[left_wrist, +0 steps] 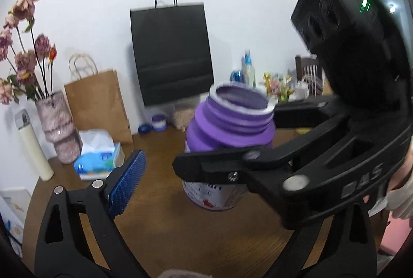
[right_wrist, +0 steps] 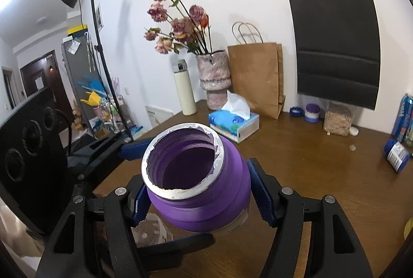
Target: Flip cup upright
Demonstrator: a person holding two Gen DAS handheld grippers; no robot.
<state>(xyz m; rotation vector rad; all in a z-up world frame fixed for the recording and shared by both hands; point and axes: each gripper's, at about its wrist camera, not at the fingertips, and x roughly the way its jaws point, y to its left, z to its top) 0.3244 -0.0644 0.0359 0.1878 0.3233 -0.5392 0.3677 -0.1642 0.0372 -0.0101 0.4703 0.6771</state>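
The purple cup [left_wrist: 227, 128] stands on the brown table [left_wrist: 160, 221], silver-rimmed mouth up and a white printed band low on its body. My right gripper [right_wrist: 198, 198] is shut on the cup [right_wrist: 201, 200], a blue pad pressing each side below the shoulder. In the left wrist view the right gripper [left_wrist: 227, 136] reaches in from the right. My left gripper [left_wrist: 206, 167] is open; its blue left pad [left_wrist: 126, 180] stands clear of the cup. Its other finger is hidden behind the right gripper. In the right wrist view a left pad [right_wrist: 131, 150] shows beside the cup.
Along the back wall stand a vase of dried flowers [right_wrist: 213, 79], a cream bottle [right_wrist: 184, 89], a tissue box [right_wrist: 233, 124], a brown paper bag [right_wrist: 258, 76] and a black bag [right_wrist: 335, 45]. Small jars [right_wrist: 312, 112] and a lying blue bottle [right_wrist: 396, 155] sit at the right.
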